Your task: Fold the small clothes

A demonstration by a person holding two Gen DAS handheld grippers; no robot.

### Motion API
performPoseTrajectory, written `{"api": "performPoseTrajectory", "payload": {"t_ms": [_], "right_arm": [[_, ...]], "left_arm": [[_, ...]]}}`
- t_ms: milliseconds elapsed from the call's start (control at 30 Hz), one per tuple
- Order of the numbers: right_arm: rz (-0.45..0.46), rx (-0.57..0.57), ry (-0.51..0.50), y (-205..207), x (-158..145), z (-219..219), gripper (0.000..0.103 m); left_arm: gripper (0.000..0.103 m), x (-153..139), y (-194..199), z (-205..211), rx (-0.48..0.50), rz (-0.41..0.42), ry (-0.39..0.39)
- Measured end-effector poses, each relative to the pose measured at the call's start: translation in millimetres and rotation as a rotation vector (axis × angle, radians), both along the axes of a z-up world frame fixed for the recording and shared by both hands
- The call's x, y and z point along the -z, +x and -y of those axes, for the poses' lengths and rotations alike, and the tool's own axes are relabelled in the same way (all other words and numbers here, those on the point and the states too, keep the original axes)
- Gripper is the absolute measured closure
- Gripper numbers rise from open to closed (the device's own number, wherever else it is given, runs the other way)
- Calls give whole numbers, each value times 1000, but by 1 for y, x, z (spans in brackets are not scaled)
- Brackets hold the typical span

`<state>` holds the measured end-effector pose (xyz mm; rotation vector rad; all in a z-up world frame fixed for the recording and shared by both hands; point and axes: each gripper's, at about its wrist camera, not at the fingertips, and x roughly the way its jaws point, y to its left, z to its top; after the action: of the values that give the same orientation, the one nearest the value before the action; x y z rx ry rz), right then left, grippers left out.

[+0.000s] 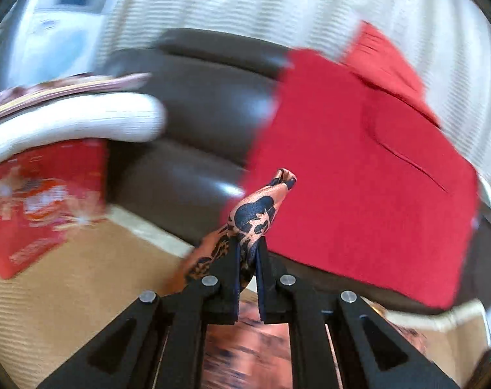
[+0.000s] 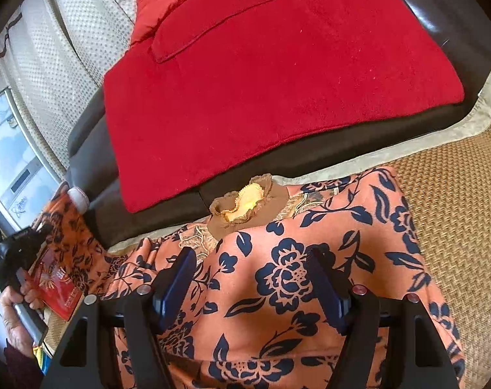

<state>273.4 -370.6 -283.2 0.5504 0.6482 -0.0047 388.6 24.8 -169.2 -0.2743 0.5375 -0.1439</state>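
An orange garment with a dark blue flower print [image 2: 310, 259] lies spread on the woven floor mat, its brown collar with a yellow lining [image 2: 245, 206] toward the sofa. My right gripper [image 2: 252, 259] is open just above the cloth, fingers on either side of a raised fold. My left gripper [image 1: 248, 243] is shut on a bunched piece of the same garment [image 1: 255, 210] and holds it up; in the right wrist view it [image 2: 22, 243] is at the far left, with a sleeve [image 2: 67, 230] lifted.
A red towel [image 2: 261, 81] covers the dark brown sofa seat [image 2: 310, 155] ahead. A red booklet [image 2: 57, 288] lies at the left by the hand. A white cushion [image 1: 83, 120] and a patterned white sofa back [image 2: 61, 64] are also at the left.
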Motion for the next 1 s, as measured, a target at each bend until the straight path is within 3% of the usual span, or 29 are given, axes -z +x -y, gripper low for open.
{"api": "performPoseTrajectory", "payload": {"t_ms": [133, 300, 333, 367, 400, 433, 533, 600, 700, 767, 1000], "right_arm": [[24, 28, 23, -16, -9, 15, 29], [38, 66, 113, -27, -6, 46, 29], [37, 64, 154, -28, -3, 54, 29], [38, 58, 204, -28, 1, 62, 29], [41, 52, 253, -28, 4, 68, 29], [47, 46, 292, -27, 6, 72, 29], [55, 5, 433, -25, 13, 79, 28], [37, -16, 465, -21, 16, 76, 27], [-35, -43, 471, -9, 24, 61, 27], [-79, -52, 466, 1, 32, 51, 27], [-160, -28, 419, 32, 57, 26, 28]], "left_arm": [[95, -6, -29, 81, 179, -2, 7], [93, 18, -44, 179, 445, -126, -16], [87, 26, -46, 194, 502, -174, -15], [70, 33, -47, 204, 556, -222, -13], [63, 39, -51, 210, 594, -268, -15], [55, 42, -57, 208, 590, -285, -22], [49, 39, -61, 171, 476, -244, -17], [45, 42, -56, 135, 356, -216, 22], [45, 48, -50, 99, 169, -210, 120], [45, 53, -41, 73, 85, -233, 124], [45, 59, -34, 27, -36, -229, 154]]}}
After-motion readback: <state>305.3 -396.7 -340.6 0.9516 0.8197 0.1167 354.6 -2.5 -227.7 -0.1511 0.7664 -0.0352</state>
